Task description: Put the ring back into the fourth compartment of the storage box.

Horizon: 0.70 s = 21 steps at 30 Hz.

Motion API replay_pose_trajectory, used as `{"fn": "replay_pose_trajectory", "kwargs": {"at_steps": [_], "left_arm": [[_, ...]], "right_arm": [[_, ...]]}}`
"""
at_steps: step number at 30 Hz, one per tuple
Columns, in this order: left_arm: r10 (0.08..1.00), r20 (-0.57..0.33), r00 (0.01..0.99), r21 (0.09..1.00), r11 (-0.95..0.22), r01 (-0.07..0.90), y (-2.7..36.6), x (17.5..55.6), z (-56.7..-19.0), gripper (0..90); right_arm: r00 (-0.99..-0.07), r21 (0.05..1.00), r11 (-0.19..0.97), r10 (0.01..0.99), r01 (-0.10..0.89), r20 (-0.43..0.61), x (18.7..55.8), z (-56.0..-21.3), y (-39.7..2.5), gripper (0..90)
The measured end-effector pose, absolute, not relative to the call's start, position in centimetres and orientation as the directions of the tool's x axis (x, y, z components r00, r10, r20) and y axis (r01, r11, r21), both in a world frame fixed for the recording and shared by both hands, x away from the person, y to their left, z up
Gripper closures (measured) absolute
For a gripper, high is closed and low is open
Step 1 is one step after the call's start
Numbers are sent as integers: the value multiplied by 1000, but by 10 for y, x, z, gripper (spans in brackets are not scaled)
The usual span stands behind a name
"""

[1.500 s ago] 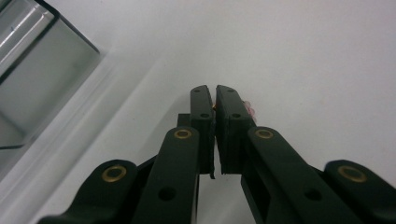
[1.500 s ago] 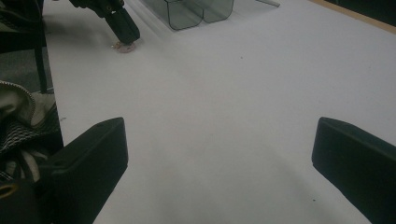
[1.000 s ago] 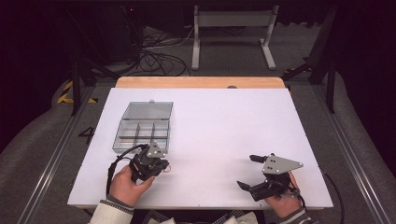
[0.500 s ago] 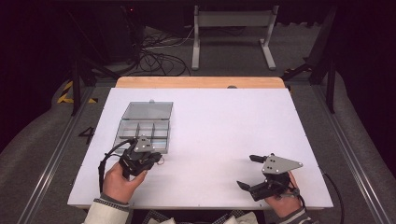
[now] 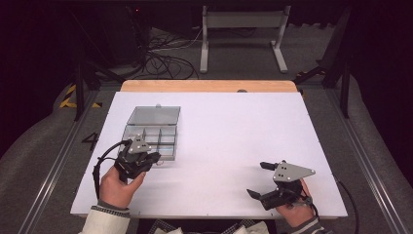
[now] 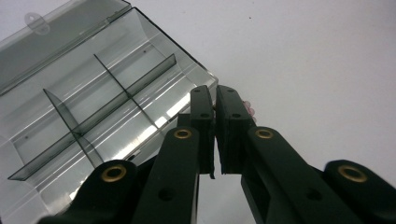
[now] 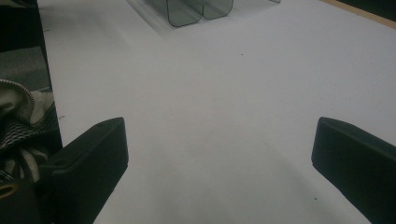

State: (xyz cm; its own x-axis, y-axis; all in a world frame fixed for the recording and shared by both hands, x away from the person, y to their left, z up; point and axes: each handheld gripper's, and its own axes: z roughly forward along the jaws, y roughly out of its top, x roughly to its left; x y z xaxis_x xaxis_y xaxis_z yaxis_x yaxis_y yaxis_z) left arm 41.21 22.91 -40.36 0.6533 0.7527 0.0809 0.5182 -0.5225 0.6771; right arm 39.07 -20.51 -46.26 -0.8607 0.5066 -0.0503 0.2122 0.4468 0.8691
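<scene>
A clear plastic compartment box (image 5: 152,132) lies on the white table top (image 5: 234,126) at the left, with its lid open flat behind it. In the left gripper view the box (image 6: 93,98) shows empty compartments with dark dividers. My left gripper (image 5: 154,157) hovers at the box's front right corner. Its jaws stand shut with a thin slit between them (image 6: 215,91). A tiny pink thing (image 6: 250,111) peeks out beside one jaw tip; I cannot tell whether it is held. My right gripper (image 5: 257,179) rests open near the front right, nothing between its jaws (image 7: 219,149).
A wooden strip (image 5: 209,86) borders the table's far edge. Beyond it stand a white metal frame (image 5: 241,34) and cables on the dark floor. The box's corner (image 7: 196,9) shows far ahead in the right gripper view. A sleeve (image 7: 18,112) shows at its left.
My left gripper has moved up and left, from the bare table toward the box's front right corner. The right gripper has stayed put.
</scene>
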Motion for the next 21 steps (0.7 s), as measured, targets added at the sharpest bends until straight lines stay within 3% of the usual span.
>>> {"fn": "replay_pose_trajectory", "kwargs": {"at_steps": [21], "left_arm": [[784,102,613,693,-498,521,244,415,-393,864]], "right_arm": [[-860,865,455,507,211,-57,390,-463,-204,41]]}}
